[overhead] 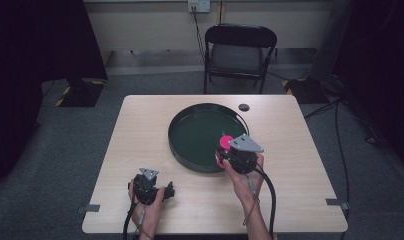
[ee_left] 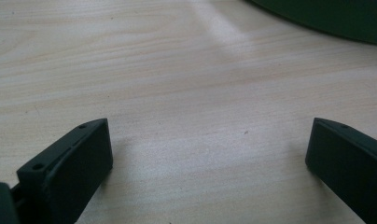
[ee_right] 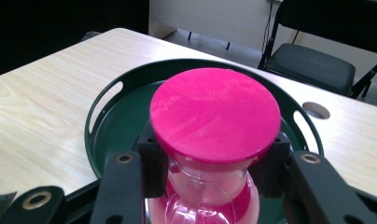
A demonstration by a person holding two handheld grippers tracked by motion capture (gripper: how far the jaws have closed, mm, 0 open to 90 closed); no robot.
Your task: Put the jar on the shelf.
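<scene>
Right gripper (ee_right: 210, 179) is clamped on the clear glass waist of a pink hourglass (ee_right: 214, 116) with a flat round matte cap, held upright over the near rim of the round dark-green tray (overhead: 182, 145). Left gripper (ee_left: 207, 156) sits wide open on the pale woodgrain table (overhead: 140, 130).

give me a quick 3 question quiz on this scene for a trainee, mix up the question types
1. True or false: the left gripper has its jaws closed on an object.
2. What does the right gripper hold? A) a pink-capped hourglass B) a spoon C) a cup
3. Fill in: the hourglass is held above the near rim of the round dark green ____.

Key
1. False; its jaws stand wide apart over the bare table.
2. A
3. tray
</scene>
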